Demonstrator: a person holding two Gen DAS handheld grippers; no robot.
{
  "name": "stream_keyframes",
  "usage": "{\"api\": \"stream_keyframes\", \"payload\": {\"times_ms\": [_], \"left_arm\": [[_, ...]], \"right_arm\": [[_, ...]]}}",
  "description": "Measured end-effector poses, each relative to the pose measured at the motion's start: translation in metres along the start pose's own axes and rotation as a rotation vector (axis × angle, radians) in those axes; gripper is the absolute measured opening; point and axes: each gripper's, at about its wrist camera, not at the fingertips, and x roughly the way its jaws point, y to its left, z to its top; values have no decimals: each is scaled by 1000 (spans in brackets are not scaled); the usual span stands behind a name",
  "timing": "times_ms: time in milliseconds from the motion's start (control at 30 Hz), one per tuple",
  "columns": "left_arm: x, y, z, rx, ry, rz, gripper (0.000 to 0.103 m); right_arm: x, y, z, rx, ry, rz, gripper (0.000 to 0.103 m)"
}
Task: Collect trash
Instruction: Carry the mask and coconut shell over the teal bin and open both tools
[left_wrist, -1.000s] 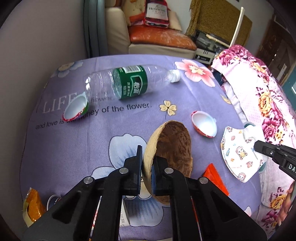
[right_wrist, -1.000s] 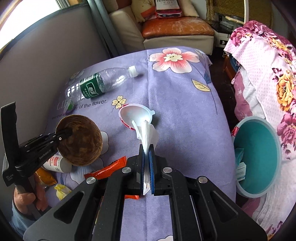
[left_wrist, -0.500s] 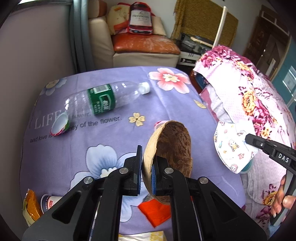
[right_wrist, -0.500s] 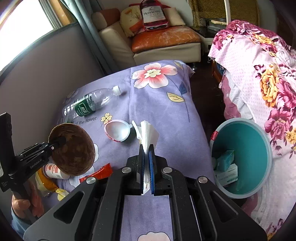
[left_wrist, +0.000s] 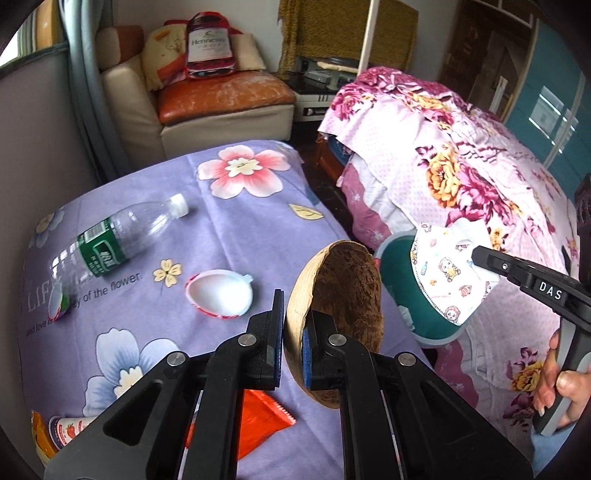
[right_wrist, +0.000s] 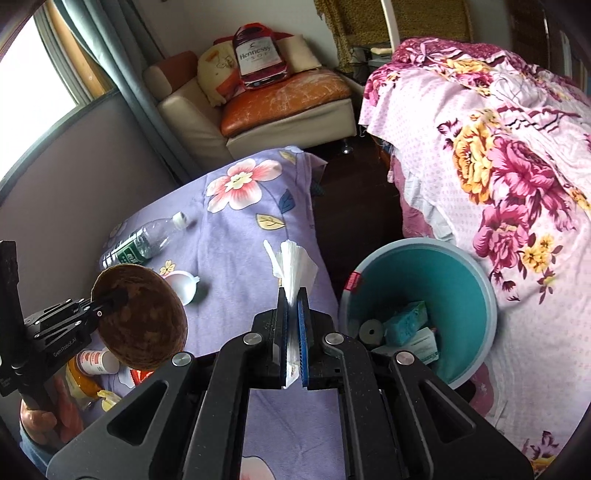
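My left gripper (left_wrist: 293, 325) is shut on the rim of a brown coconut shell half (left_wrist: 343, 295) and holds it in the air over the table's right edge; it also shows in the right wrist view (right_wrist: 142, 317). My right gripper (right_wrist: 293, 317) is shut on a white face mask (right_wrist: 293, 266), seen edge-on, held above the table edge left of the teal trash bin (right_wrist: 476, 280). In the left wrist view the mask (left_wrist: 447, 273) hangs over the bin (left_wrist: 399, 280). The bin holds several boxes.
On the purple flowered table (left_wrist: 236, 229) lie a clear plastic bottle with a green label (left_wrist: 114, 243), a white cup half (left_wrist: 221, 295), another cup piece (left_wrist: 57, 302), a red wrapper (left_wrist: 258, 421) and a small yoghurt pot (right_wrist: 96, 362). A flowered bed (right_wrist: 498, 147) stands right of the bin.
Both grippers have lifted and moved right toward the bin, carrying the coconut shell and the mask. The mask now hangs over the bin.
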Motion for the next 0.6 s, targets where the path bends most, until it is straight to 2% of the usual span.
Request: {"api": "stream_keyframes", "payload": {"times_ms": [400, 600], "left_arm": [[65, -109, 20, 134, 92, -90, 9], [99, -144, 22, 176, 147, -112, 9]], "right_arm": [[-4, -93, -7, 125, 7, -59, 5], [4, -124, -12, 166, 32, -74, 5]]}}
